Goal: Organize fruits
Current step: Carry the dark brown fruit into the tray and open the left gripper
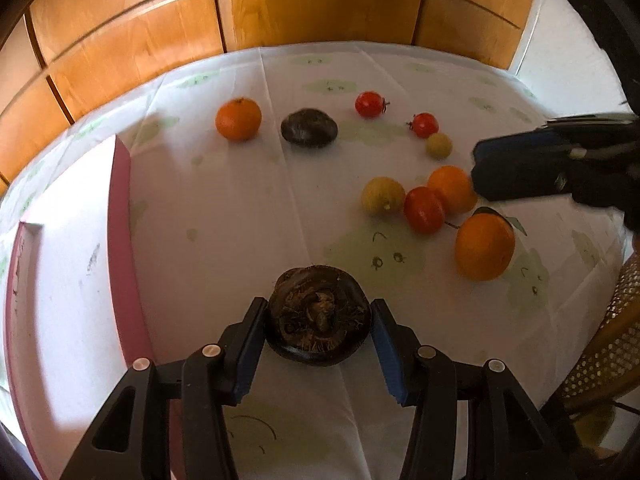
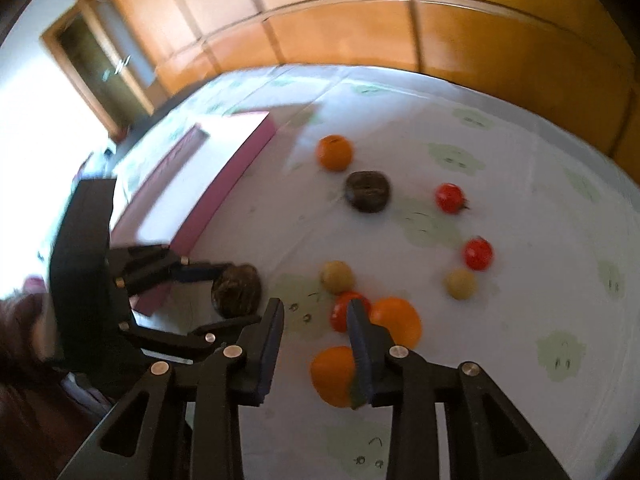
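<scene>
Pink-rimmed white tray: far left on the table, its pink wall facing the fruit.
White tablecloth with pale green prints: covers the table under everything.
Left claw: near edge, centre-left, clenched part-way; both blue pads press the sides of a dark brown, flat round fruit with a rough fibrous top.
Held fruit, place: just right of the tray; whether it is lifted off the cloth cannot be told.
Round orange mandarin: far left of the loose fruit, alone.
Second dark brown round fruit: just right of that mandarin, apart from it.
Two small red tomatoes: far, right of centre; the right one has a small yellow-green round fruit just beside it.
Middle cluster: a yellow round fruit, a red tomato and an orange fruit, packed close together.
Large orange with a green leaf: nearest on the right.
Right claw: right side, above the cluster; jaws released with a narrow gap, nothing between the pads, bare cloth showing through.
Woven cane chair: beyond the table's right edge.
</scene>
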The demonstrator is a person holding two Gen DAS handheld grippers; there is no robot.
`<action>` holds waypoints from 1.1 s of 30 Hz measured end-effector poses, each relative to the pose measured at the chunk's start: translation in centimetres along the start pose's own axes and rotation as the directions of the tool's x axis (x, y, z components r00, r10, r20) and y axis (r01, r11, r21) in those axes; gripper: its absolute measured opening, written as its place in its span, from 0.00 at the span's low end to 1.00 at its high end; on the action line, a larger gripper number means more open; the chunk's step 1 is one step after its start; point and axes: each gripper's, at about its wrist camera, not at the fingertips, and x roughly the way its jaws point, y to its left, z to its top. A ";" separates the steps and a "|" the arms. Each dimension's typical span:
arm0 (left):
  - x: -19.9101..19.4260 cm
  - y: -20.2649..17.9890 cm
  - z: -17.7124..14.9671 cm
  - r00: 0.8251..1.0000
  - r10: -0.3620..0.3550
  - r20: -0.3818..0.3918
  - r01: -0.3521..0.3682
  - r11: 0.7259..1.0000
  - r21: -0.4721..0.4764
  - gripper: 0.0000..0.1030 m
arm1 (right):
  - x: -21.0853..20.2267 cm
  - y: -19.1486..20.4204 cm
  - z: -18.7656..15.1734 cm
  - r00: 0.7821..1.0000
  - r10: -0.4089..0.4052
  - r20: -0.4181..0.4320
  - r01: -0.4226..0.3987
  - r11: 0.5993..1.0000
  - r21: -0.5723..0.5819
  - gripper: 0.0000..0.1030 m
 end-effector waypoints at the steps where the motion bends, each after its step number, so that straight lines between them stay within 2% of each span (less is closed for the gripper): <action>1: -0.1 -0.1 0.0 1.000 0.002 -0.002 -0.002 1.000 0.002 0.50 | 0.5 0.7 0.0 1.000 -0.024 -0.017 0.023 0.999 -0.043 0.32; 6: -0.2 0.0 0.0 1.000 -0.007 0.003 0.007 1.000 -0.010 0.51 | 3.0 1.4 0.2 0.984 -0.160 -0.079 0.143 0.973 -0.183 0.32; 9: 0.0 0.1 -0.1 1.000 -0.008 0.013 0.008 1.000 -0.012 0.51 | 4.2 1.3 0.3 0.972 -0.214 -0.100 0.186 0.953 -0.240 0.32; 12: -0.3 0.3 -0.3 1.000 -0.017 0.021 0.017 1.000 -0.020 0.50 | 4.2 0.7 0.2 0.974 -0.206 -0.091 0.181 0.956 -0.231 0.32; 15: -1.2 0.9 -0.2 0.999 -0.031 0.038 0.033 0.999 -0.042 0.50 | 3.8 0.5 0.0 0.977 -0.200 -0.079 0.178 0.958 -0.224 0.26; 20: -5.3 4.3 0.8 0.987 -0.061 0.149 0.083 0.986 -0.146 0.50 | 3.5 0.6 -0.2 0.977 -0.198 -0.074 0.176 0.957 -0.232 0.26; 25: -7.8 10.3 1.8 0.981 0.028 0.193 0.029 0.957 -0.287 0.50 | 3.3 0.8 -0.2 0.975 -0.210 -0.077 0.185 0.951 -0.246 0.26; 30: -6.3 15.8 2.4 0.982 0.143 0.125 -0.087 0.924 -0.373 0.50 | 3.6 1.0 -0.3 0.966 -0.247 -0.075 0.218 0.936 -0.276 0.26; 33: -4.5 18.4 2.8 0.982 0.173 0.079 -0.124 0.900 -0.419 0.50 | 3.6 0.9 -0.3 0.962 -0.261 -0.078 0.230 0.932 -0.281 0.26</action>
